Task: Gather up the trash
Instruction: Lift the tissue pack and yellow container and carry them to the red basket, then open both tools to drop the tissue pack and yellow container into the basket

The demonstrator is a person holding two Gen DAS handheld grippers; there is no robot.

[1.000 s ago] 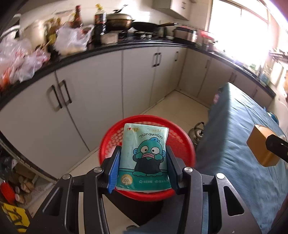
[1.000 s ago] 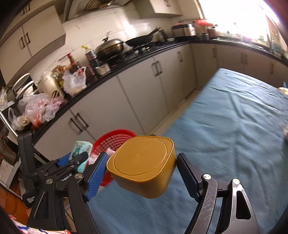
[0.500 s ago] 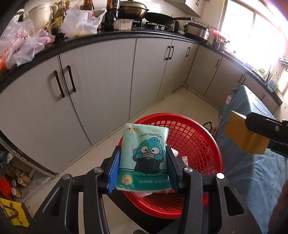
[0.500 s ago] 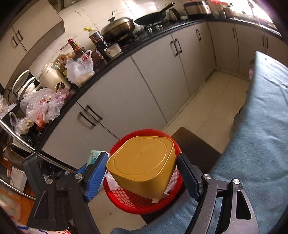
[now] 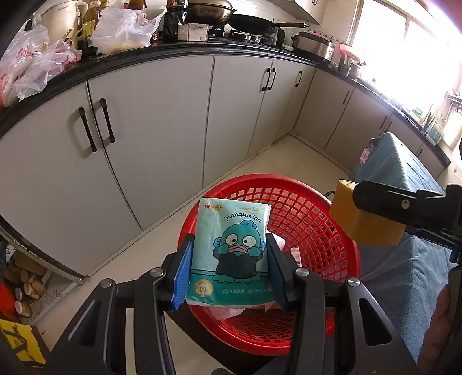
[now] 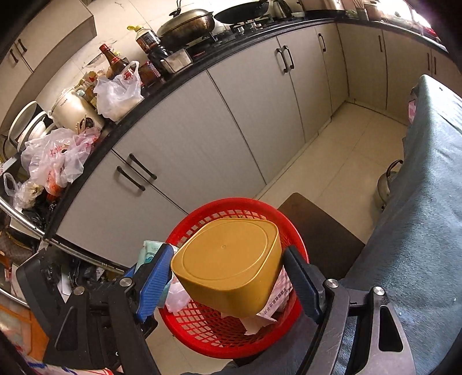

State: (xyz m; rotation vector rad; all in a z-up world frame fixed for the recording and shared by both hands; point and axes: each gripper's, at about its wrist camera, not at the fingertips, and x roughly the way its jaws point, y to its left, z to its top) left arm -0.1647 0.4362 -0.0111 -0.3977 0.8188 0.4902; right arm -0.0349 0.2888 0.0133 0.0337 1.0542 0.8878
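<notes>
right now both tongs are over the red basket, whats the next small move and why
Probably open the left tongs and let the tissue pack drop. It hangs directly above the red basket, which already holds wrappers, so nothing blocks the fall. The right tongs hold the yellow container over the same basket and could release right after.

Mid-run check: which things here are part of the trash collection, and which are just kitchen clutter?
Part of the job:
left gripper holding the tissue pack
right gripper holding the yellow container
red basket with wrappers inside

Just lying about:
plastic bags
wok
kettle
sauce bottles
</notes>
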